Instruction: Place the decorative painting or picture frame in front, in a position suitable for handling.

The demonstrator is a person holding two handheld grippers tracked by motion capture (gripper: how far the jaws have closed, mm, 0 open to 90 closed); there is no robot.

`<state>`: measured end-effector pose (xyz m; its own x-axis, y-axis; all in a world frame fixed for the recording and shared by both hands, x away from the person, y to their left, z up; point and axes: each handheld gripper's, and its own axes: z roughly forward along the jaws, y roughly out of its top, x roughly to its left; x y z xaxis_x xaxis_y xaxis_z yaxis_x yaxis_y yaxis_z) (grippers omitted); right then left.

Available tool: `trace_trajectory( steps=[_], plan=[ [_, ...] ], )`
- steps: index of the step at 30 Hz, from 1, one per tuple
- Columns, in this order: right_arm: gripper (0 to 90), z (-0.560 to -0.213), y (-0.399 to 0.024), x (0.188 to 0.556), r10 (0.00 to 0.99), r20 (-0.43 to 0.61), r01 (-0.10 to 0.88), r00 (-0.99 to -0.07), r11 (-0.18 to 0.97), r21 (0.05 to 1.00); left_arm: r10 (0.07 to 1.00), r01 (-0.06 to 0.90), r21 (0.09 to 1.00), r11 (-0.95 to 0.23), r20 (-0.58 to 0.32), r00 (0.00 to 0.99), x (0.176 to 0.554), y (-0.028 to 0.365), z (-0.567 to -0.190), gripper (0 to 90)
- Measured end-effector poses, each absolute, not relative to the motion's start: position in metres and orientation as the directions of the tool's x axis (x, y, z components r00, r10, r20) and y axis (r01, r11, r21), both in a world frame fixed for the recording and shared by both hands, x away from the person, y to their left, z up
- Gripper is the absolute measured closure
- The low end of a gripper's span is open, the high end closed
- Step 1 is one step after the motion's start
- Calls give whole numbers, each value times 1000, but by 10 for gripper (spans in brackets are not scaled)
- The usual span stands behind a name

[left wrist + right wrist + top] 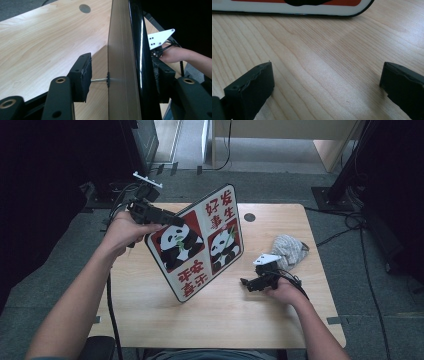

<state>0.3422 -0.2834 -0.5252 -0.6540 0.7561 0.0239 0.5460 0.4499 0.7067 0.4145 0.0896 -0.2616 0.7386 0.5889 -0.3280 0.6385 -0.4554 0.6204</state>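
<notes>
Panda board stood tilted on table, unplaced; left gripper straddled edge w/ pads loose, right gripper spread, idle.

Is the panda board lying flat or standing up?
Standing, tilted. The panda board rests on its lower edge on the table, with the left gripper at its upper edge.
</notes>
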Motion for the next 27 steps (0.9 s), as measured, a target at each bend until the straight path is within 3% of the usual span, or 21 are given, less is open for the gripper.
trace_trajectory(
  steps=[6, 13, 19, 21, 22, 23, 27],
  plan=[
    [0, -525, -283, 342, 756, 24, 546, -654, 450, 707, 568, 642, 616, -456, -354, 743, 416, 90, -262, 420],
    [0, -525, -283, 342, 756, 24, 546, -654, 450, 707, 590, 617, 640, -457, -301, 749, 413, 90, -262, 404],
    [0, -525, -283, 342, 756, 24, 546, -654, 450, 707, 586, 629, 623, -465, -315, 746, 414, 90, -262, 384],
    [0, -525, -283, 342, 755, 24, 545, -655, 451, 707, 585, 632, 620, -465, -321, 745, 415, 90, -262, 342],
    [0, -525, -283, 342, 755, 24, 545, -655, 451, 707, 585, 632, 620, -465, -321, 745, 415, 90, -262, 178],
    [0, -525, -283, 342, 756, 24, 546, -654, 450, 707, 463, 588, 640, -494, -379, 801, 413, 93, -262, 13],
    [0, -525, -283, 342, 756, 24, 546, -654, 450, 707, 476, 565, 648, -510, -335, 813, 408, 93, -258, 11]
  ],
)
